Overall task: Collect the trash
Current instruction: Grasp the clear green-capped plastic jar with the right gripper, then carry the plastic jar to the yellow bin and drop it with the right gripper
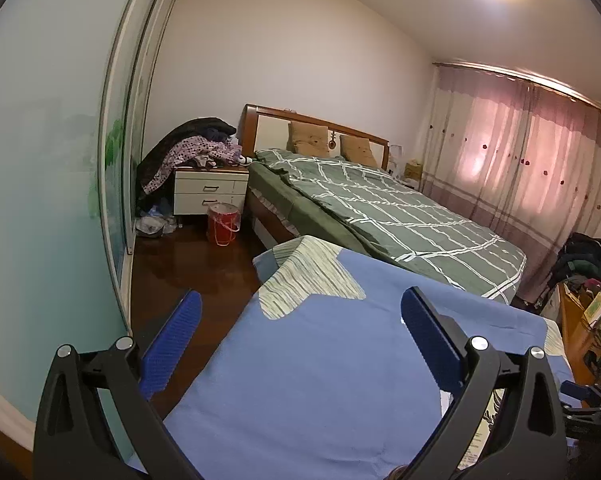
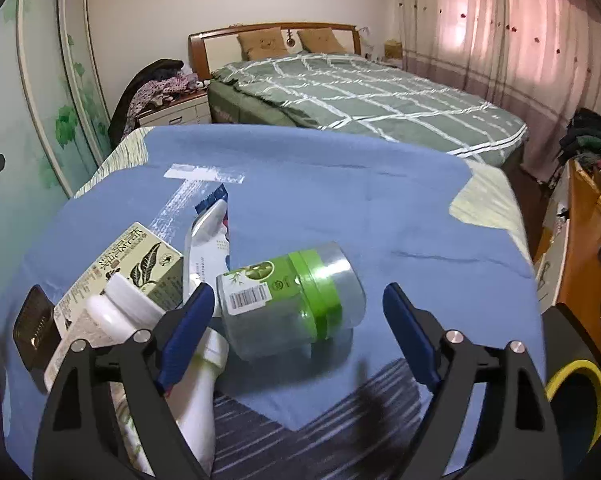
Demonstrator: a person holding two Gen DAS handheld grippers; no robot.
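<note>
The left hand-held gripper [image 1: 300,312] points forward and slightly downward, its two black arms spread in a wide V. Its blue ribbed pads [image 1: 172,344] stand far apart with nothing between them and nothing touching either one. The right hand-held gripper [image 2: 298,332] tilts more steeply downward, and its black arms are likewise spread wide. Its blue pads [image 2: 410,340] are well separated and press on nothing. In the left wrist view a small part of the right hand-held gripper shows at the lower right edge.
</note>
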